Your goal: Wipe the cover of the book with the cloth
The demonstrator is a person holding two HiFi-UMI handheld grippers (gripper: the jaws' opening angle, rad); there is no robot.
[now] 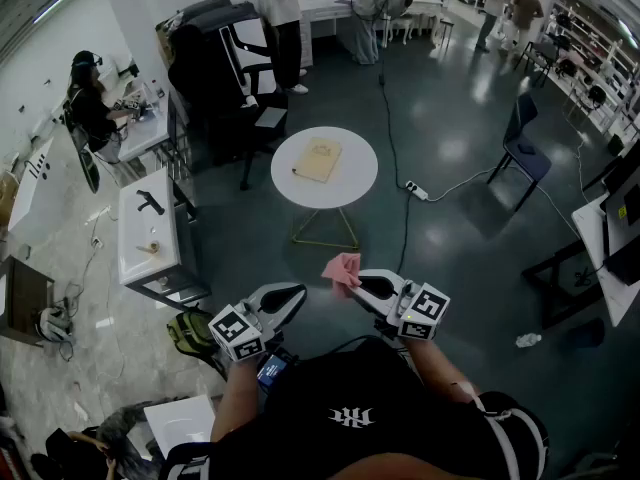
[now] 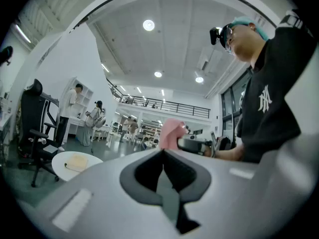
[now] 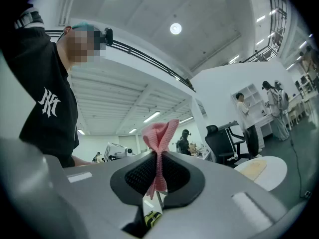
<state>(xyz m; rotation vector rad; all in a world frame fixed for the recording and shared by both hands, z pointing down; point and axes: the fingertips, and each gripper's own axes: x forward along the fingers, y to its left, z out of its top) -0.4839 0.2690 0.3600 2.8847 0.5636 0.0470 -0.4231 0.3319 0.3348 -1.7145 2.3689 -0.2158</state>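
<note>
Pre-wipe: right gripper (image 1: 353,284) pinches the cloth (image 1: 343,267), left gripper (image 1: 296,295) closed and empty; next move should carry the cloth to the distant book (image 1: 318,159).

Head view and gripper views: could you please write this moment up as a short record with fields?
cloth: pink, bunched, sticking up above the jaws that pinch it
right gripper: shut on the cloth
left gripper: shut, nothing between its jaws
book: tan cover, lying flat on the round white table
stage: wiping not yet begun; both grippers well short of the table
</note>
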